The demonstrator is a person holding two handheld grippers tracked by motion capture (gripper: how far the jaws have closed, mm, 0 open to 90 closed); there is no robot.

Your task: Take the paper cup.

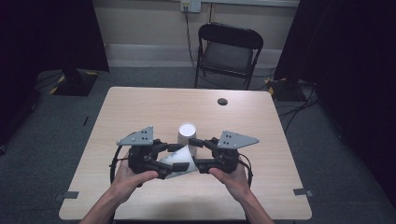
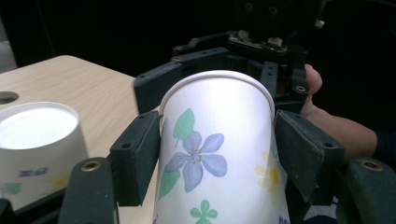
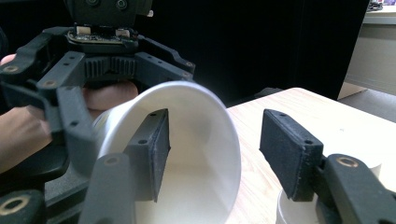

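Two hand-held grippers meet on a flowered paper cup above the worktop.

The left hand-held gripper (image 2: 217,154) has its pads pressed on both sides of the flowered paper cup (image 2: 217,154), which lies tipped on its side, just above the worktop (image 1: 140,107) near the person's edge; the cup's open mouth faces the right hand-held gripper (image 3: 215,154); that gripper has one pad inside the mouth and the other outside the rim, standing clear of the wall with a gap showing, so it has hold of nothing; a second paper cup (image 1: 187,134) stands upside down on the worktop just beyond the grippers; a black folding chair (image 1: 227,53) stands past the far edge.
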